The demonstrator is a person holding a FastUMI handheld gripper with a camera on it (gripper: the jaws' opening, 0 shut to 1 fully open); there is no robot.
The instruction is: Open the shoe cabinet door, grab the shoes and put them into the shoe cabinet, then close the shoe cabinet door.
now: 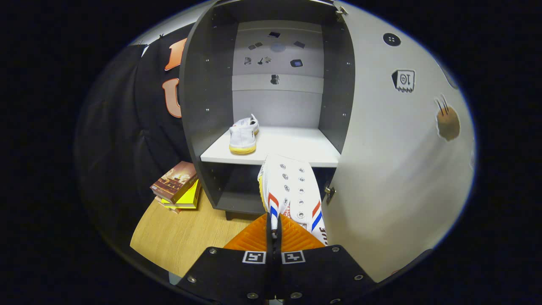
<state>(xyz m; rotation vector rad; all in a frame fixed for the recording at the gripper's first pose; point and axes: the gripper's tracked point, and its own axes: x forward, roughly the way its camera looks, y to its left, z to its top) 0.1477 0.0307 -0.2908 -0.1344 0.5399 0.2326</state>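
A ribbed orange gripper (274, 231) pinches a white canvas shoe (292, 192) by its side wall, its two fingers drawn almost together on the fabric — metal eyelets and red-and-blue stripes facing up, the toe pointing toward the shoe cabinet (203, 106). The cabinet's dark grey walls frame a smooth white shelf (296, 148), where a second white shoe (244, 134) with a yellow rubber sole sits at the left, heel outward. The held shoe hangs just before the shelf's front edge. The pale, sticker-dotted cabinet door (394, 169) stands swung open at the right. A stack of books (177, 185) rests on the wood-grain floor (178, 237) beside the cabinet's base.
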